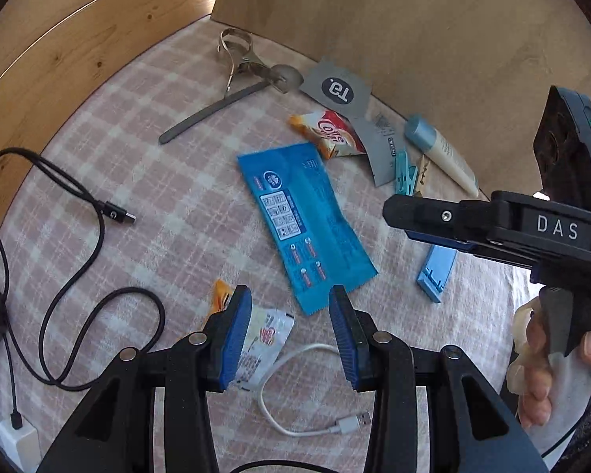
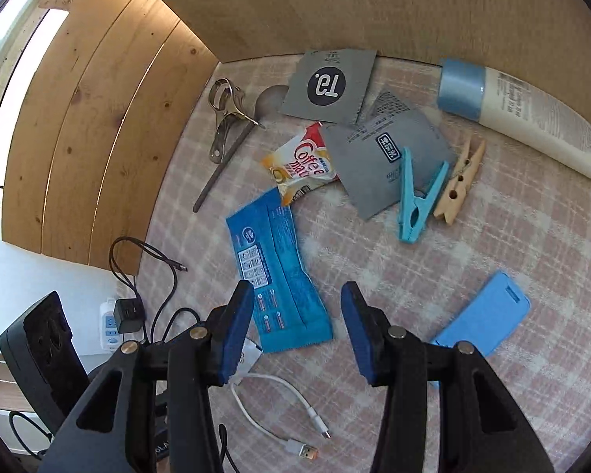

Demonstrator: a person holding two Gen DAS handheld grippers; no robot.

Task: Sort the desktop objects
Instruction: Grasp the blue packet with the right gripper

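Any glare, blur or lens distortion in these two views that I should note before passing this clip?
Left wrist view: heavy fisheye bending of the wooden panels, dark corner vignette, even daylight, sharp on the blue packet. Right wrist view: same curvature; the window at upper left is blown out white; the text on the cream tube stays readable.

A pink checked cloth (image 2: 492,276) covers the surface, with a blue wrapper (image 2: 275,276) at its centre, a spoon (image 2: 232,146) and metal clip (image 2: 222,118) toward eleven o'clock, grey sachets (image 2: 331,86) at twelve, a cream tube (image 2: 532,118) and two pegs (image 2: 421,197) at two, and a white cable (image 2: 272,425) at six.
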